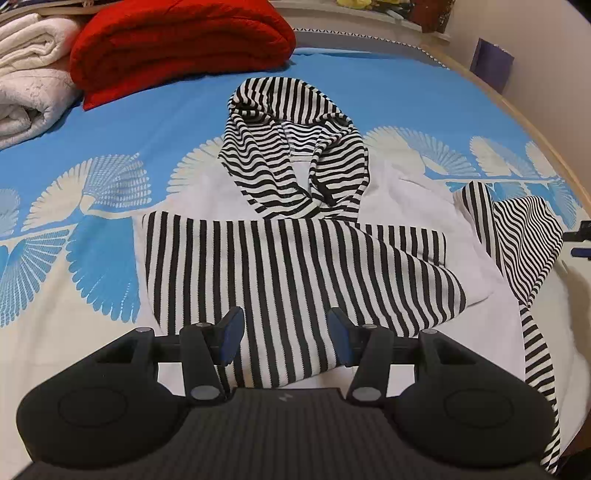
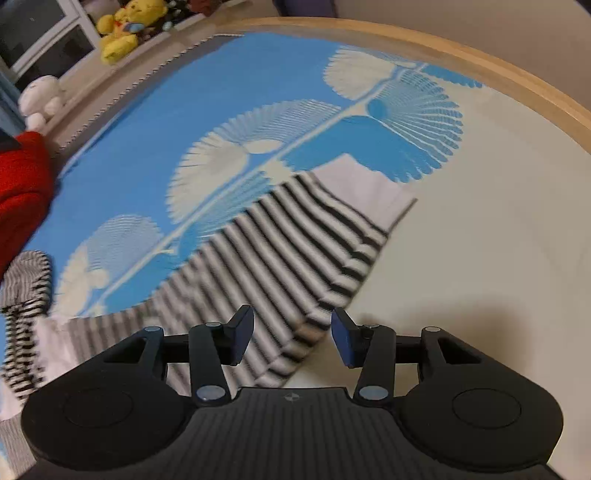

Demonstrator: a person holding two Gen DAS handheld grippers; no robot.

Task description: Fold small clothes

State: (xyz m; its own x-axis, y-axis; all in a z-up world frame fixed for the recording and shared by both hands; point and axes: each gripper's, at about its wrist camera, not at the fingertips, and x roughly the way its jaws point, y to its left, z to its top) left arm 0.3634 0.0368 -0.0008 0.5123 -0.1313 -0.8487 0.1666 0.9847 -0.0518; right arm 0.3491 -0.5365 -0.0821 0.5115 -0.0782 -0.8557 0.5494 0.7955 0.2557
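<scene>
Item one: a small hooded top (image 1: 295, 258), white with black stripes, lying flat on the bed (image 1: 110, 147). Its striped hood (image 1: 291, 147) is pointing away from me toward the far edge. One striped sleeve (image 1: 280, 280) is lying folded across the white body; the other sleeve (image 1: 524, 236) is trailing out to the right, rumpled and partly turned over.

Item two: my left tongs (image 1: 284, 332), hovering just above the folded sleeve. The jaws are standing spread, with striped cloth showing in the gap below them, and the blue pads (image 1: 231, 334) are pressing on nothing.

Item three: my right tongs (image 2: 291, 332), hanging over the outstretched sleeve (image 2: 280, 258) near its lower edge. These jaws are also standing apart, gripping nothing. This view is blurring, so the stripes are smearing and I cannot tell whether the tips are touching the fabric.

Item four: the bed cover, blue with pale fan-shaped prints, turning to plain cream on the near side. A light wooden frame (image 2: 480, 62) is running around the bed's edge.

Item five: a folded red blanket (image 1: 181, 48) is sitting at the far left of the bed, well apart from the top, with folded white towels (image 1: 33, 74) lying just beside it.

Item six: a yellow soft toy (image 2: 125, 29) and a white soft toy (image 2: 42, 98) are sitting on the ledge beyond the bed
</scene>
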